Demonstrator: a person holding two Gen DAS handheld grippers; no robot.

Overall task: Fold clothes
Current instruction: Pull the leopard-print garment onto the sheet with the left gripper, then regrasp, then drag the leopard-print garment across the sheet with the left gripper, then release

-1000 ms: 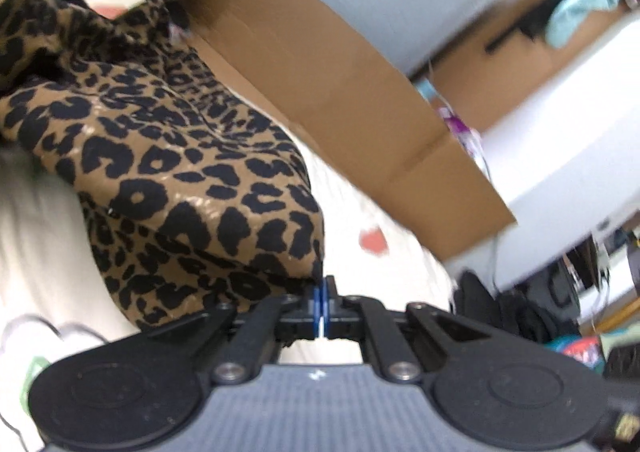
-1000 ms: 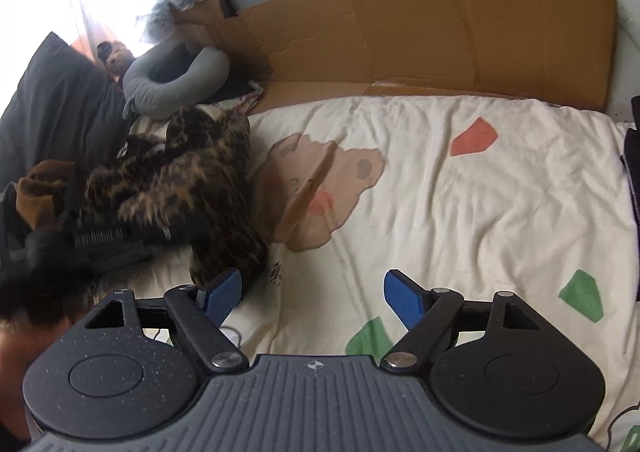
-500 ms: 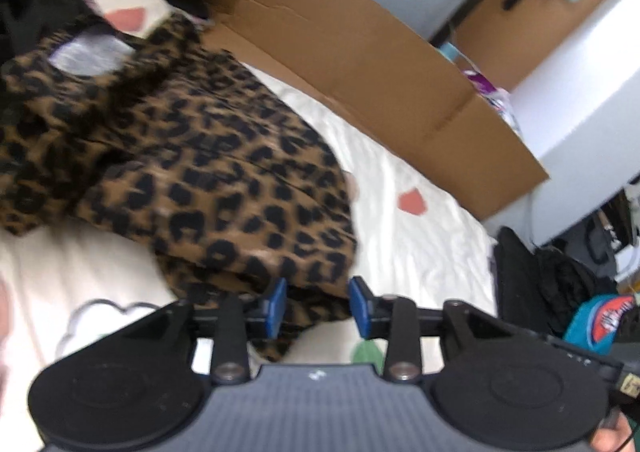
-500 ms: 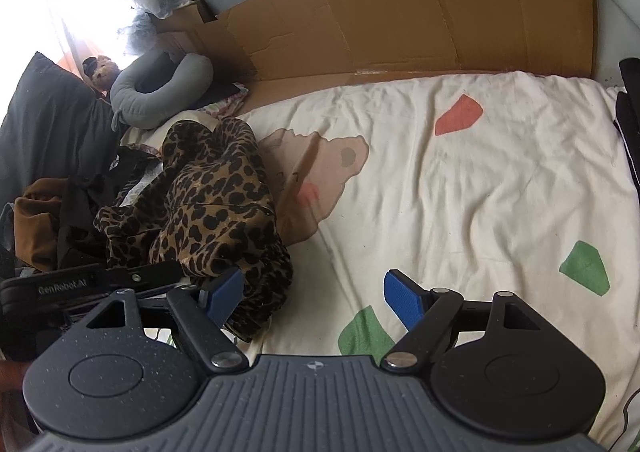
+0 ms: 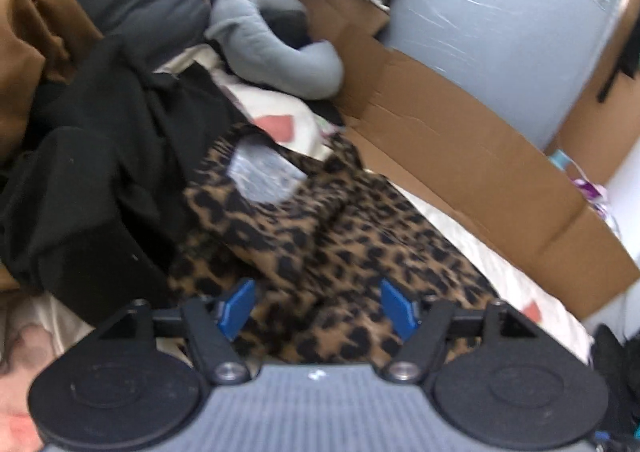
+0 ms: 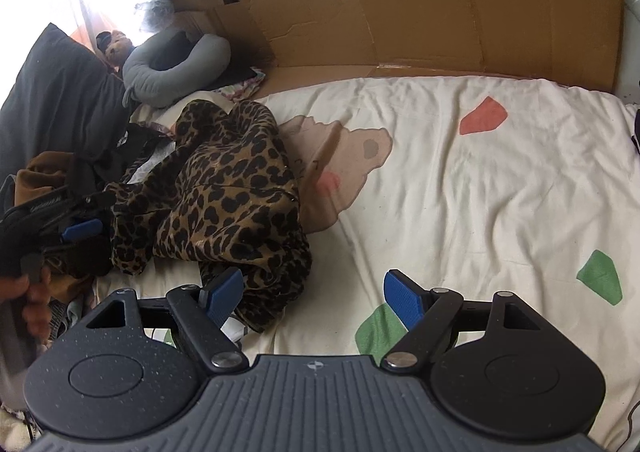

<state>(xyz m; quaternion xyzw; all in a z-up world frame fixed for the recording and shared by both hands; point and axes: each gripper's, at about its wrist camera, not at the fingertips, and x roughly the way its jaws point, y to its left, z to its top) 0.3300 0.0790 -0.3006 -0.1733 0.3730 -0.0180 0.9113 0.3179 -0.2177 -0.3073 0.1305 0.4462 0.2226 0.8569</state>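
Observation:
A leopard-print garment point(image 6: 224, 195) lies crumpled on the left side of the cream bedsheet point(image 6: 460, 187). The left wrist view shows the same leopard-print garment point(image 5: 340, 252) spread just ahead of my left gripper point(image 5: 318, 310), which is open and holds nothing. From the right wrist view that left gripper point(image 6: 76, 219) sits at the garment's left edge, held by a hand. My right gripper point(image 6: 314, 298) is open and empty, low over the sheet, with its left fingertip point(image 6: 222, 294) beside the garment's near hem.
A pile of black clothes point(image 5: 92, 179) and a brown garment point(image 5: 28, 47) lies left of the leopard one. A grey neck pillow point(image 6: 176, 67) and a dark pillow point(image 6: 56, 99) sit at the head. Flattened cardboard point(image 6: 440, 11) lines the far bed edge.
My left gripper was shut on the leopard garment a second ago, then opened and let it drop onto the bed. It has drawn back left. The right gripper barely moved.

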